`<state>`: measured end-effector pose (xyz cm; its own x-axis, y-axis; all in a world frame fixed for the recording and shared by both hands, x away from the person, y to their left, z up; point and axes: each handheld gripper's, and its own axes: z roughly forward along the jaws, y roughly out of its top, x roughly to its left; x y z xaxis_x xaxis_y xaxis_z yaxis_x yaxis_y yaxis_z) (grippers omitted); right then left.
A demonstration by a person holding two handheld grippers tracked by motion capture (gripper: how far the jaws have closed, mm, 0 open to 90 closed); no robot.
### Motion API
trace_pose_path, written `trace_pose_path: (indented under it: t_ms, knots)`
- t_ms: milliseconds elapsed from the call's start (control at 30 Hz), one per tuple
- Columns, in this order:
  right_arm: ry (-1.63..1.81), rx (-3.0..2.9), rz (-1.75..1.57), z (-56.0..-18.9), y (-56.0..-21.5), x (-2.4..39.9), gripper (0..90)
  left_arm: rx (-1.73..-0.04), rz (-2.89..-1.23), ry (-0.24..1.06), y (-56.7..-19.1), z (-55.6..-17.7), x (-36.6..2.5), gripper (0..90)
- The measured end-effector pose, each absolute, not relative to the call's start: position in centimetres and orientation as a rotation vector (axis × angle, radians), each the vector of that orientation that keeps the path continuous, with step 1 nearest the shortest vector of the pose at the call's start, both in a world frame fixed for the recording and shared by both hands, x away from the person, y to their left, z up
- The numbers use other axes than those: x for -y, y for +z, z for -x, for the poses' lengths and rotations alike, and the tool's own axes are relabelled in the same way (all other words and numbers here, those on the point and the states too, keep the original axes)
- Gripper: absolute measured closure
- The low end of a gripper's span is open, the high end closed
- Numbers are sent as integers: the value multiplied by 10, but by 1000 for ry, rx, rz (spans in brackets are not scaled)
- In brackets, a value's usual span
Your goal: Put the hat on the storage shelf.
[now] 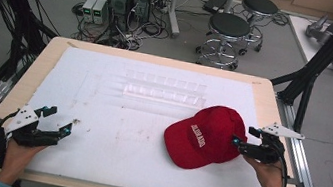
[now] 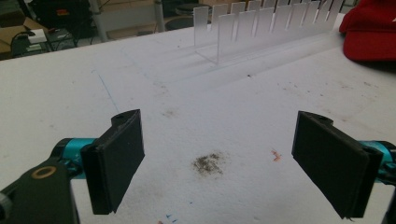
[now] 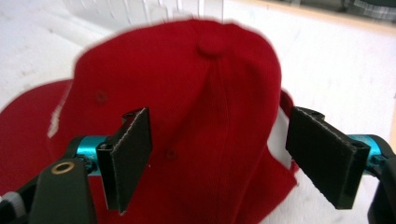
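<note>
Since the white-covered desk point(image 1: 115, 116) carries little else, the red cap point(image 1: 203, 136) lies in easy reach on its near right, brim toward the middle, short of the clear slotted rack point(image 1: 165, 89). Behind the cap's crown, the right claw point(image 1: 240, 141) stands apart, astride the back seam, apparently ready to pinch. At near left the left claw point(image 1: 60, 121) gapes over bare, stained cloth, waiting.

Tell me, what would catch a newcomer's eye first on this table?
The red cap jumps out, lying on the white table cover toward the right with its brim pointing to the near edge. The right gripper is at the cap's rear, its black jaws open on either side of the crown, not pressing on it. Behind the cap stands a clear slotted rack, while the left gripper sits open at the near left corner.
</note>
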<state>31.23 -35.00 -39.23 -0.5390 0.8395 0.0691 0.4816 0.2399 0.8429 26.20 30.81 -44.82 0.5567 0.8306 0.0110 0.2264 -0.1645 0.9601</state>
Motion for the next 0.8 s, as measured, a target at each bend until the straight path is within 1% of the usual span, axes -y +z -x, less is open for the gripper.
trace_pose_path:
  t_ms: [100, 200, 233, 267, 300, 333, 367, 400, 433, 467, 500, 533, 567, 633, 667, 800]
  knots:
    - [1181, -2143, -1231, -316, -395, 351, 242, -892, -1690, 685, -448, -262, -308, 171]
    - [1171, -2160, -1256, -319, -397, 353, 305, -893, -1690, 684, -448, -262, -308, 171]
    - [1171, -2160, -1256, -319, -397, 353, 305, -893, -1690, 684, -448, -262, -308, 171]
    - [1157, -2181, -1268, -320, -399, 354, 330, -892, -1690, 685, -448, -262, -308, 171]
    - [1151, -2215, -1284, -321, -402, 354, 370, -887, -1695, 685, -448, -262, -308, 171]
    - [1155, -2230, -1277, -322, -406, 353, 440, -886, -1696, 686, -448, -262, -308, 171]
    - [1161, -2236, -1280, -321, -408, 353, 475, -886, -1697, 686, -448, -262, -308, 171]
    - [1161, -2236, -1280, -321, -408, 353, 475, -886, -1697, 686, -448, -262, -308, 171]
    - [1158, -2242, -1282, -321, -410, 353, 528, -887, -1697, 686, -448, -262, -307, 171]
    - [1158, -2245, -1255, -319, -414, 351, 650, -888, -1697, 685, -448, -262, -308, 171]
    - [1158, -2245, -1255, -319, -414, 351, 650, -888, -1697, 685, -448, -262, -308, 171]
    - [1159, -2236, -1233, -317, -413, 348, 745, -888, -1697, 685, -448, -262, -308, 171]
    - [1159, -2236, -1233, -317, -413, 348, 745, -888, -1698, 685, -448, -262, -307, 171]
    - [1151, -2226, -1222, -316, -412, 345, 825, -889, -1701, 686, -448, -262, -307, 171]
    - [1155, -2227, -1220, -314, -410, 343, 851, -888, -1702, 686, -448, -262, -307, 171]
    - [1177, -2217, -1212, -312, -408, 340, 862, -889, -1701, 687, -448, -262, -307, 171]
